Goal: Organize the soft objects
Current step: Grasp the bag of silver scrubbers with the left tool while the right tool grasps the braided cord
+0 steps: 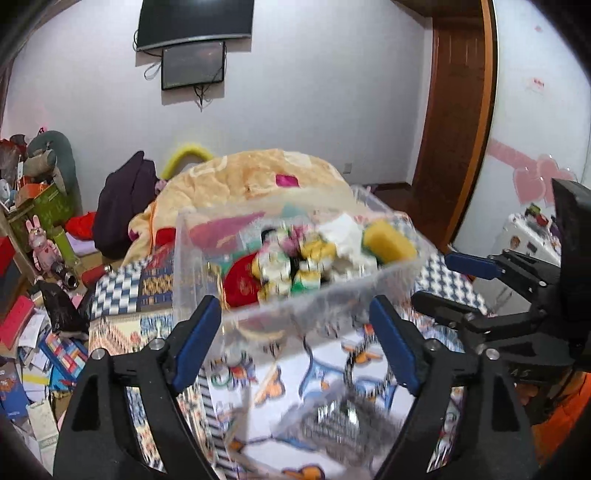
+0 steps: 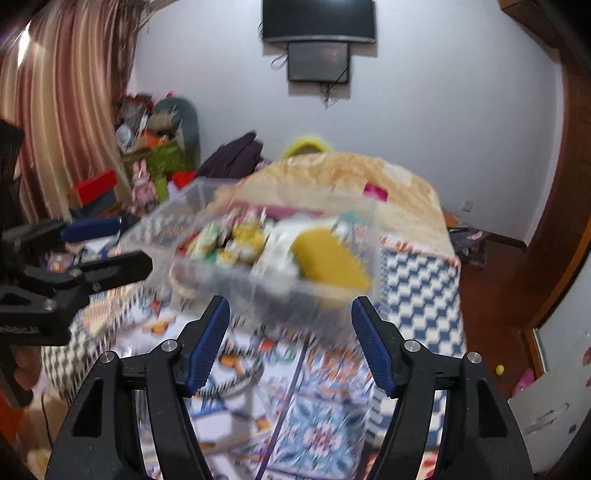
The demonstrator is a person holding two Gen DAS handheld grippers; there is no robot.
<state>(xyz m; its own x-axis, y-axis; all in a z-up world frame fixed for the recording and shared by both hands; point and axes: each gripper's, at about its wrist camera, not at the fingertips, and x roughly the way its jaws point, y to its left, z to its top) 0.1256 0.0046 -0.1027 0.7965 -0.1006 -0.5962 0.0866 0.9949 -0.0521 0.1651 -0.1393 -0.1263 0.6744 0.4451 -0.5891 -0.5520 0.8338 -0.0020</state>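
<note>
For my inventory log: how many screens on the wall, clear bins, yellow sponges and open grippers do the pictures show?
Screens on the wall: 2, large, small
Clear bin: 1
Yellow sponge: 1
Open grippers: 2, left gripper, right gripper
Total: 6

The back wall (image 1: 314, 92) is plain white, and 2 dark screens hang on it: a wide television (image 1: 195, 22) high up and a smaller monitor (image 1: 193, 65) just under it, with loose cables below. A brown wooden door frame (image 1: 458, 122) stands at the right, with pink heart stickers (image 1: 532, 181) on the white surface beside it. The floor (image 2: 491, 291) by the door is dark reddish wood. A striped pink and cream curtain (image 2: 62, 92) hangs at the left, bright at its upper edge. A bed (image 2: 421, 284) with a blue-and-white checked cover fills the middle, a folded peach blanket (image 1: 255, 177) on top. Boxes and toys (image 1: 40, 206) pile against the left wall.
</note>
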